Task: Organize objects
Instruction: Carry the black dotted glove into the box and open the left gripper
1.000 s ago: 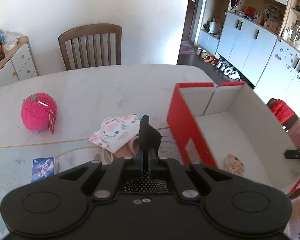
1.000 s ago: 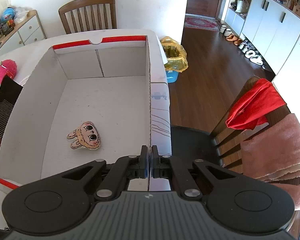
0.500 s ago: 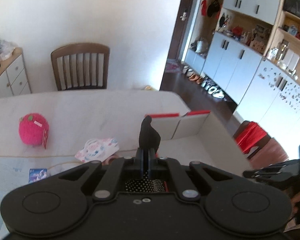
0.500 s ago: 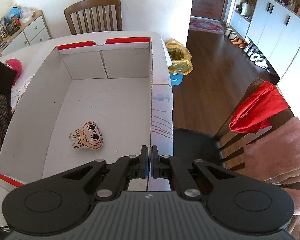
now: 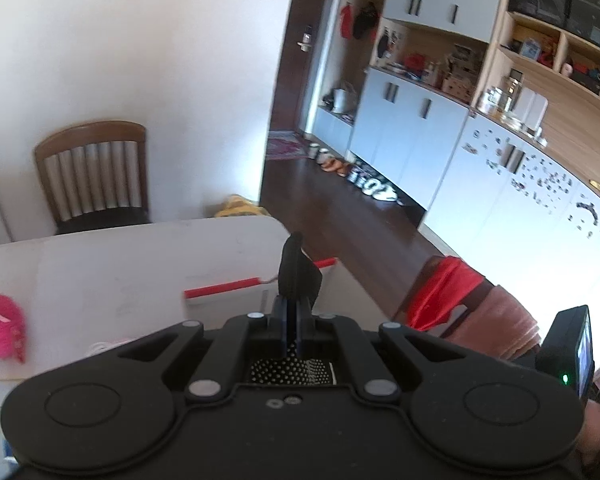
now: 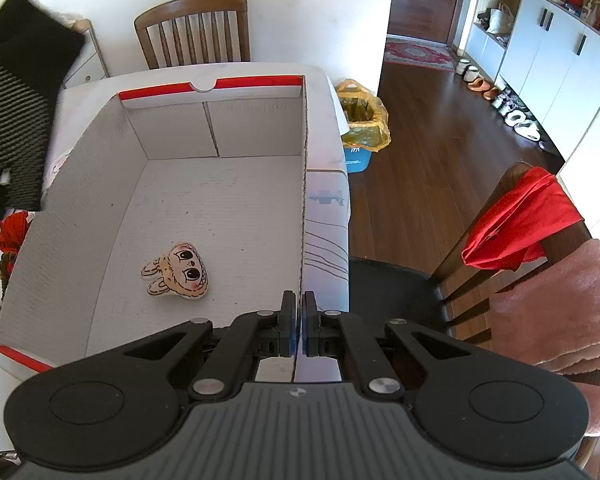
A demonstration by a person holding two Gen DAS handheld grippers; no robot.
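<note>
Box (image 6: pixel 228 196) floor mostly bare, right tool (image 6: pixel 299 320) clamping right wall edge

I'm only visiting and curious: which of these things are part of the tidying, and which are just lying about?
Part of the job:
- white box
- bunny toy inside it
- black cloth in the left fingers
- pink plush

Lying about:
- wooden chair
- yellow-bagged bin
- red cloth

No text, label or number can be read in either view. The blue bin (image 6: pixel 356 160) beside the table bears a small white mark, too small to make out.
</note>
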